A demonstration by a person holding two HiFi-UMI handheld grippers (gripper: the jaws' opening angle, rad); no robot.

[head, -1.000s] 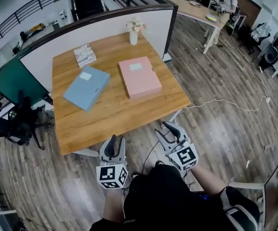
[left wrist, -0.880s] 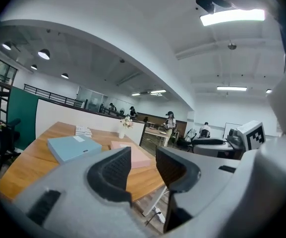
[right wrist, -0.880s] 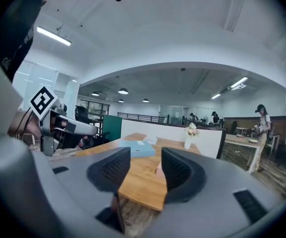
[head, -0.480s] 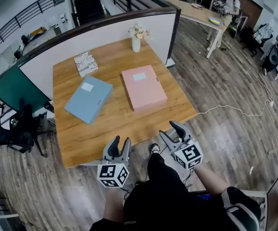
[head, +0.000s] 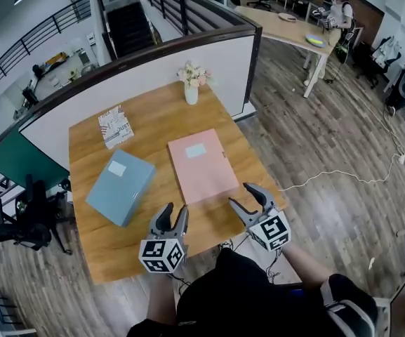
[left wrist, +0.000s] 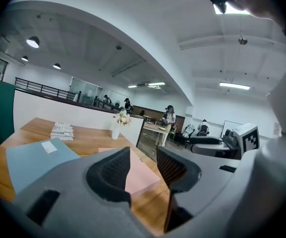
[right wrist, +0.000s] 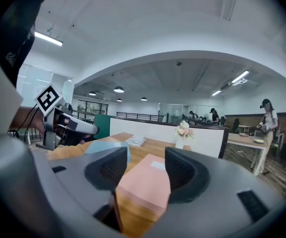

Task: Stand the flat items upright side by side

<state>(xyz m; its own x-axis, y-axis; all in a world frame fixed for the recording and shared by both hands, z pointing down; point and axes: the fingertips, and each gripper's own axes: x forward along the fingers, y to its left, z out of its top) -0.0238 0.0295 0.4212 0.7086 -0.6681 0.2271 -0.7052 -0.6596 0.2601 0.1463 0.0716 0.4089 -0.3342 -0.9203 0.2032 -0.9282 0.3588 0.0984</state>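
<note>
Left gripper [head: 172, 213], right gripper [head: 245, 196]: jaws held part-open, just opened wider, nothing gripped.
Pink folder [head: 201, 165], blue folder [head: 121, 187]: laid flat on table [head: 160, 121], apart.
Risks: flat edge missed by jaws; folder shoved across table; stood folder toppled if left unsupported.

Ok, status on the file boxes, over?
Left hand-held gripper and right hand-held gripper empty, jaws just opening, at wooden table's near edge. Pink file box and blue file box lie flat, untouched. Nothing in the way.
</note>
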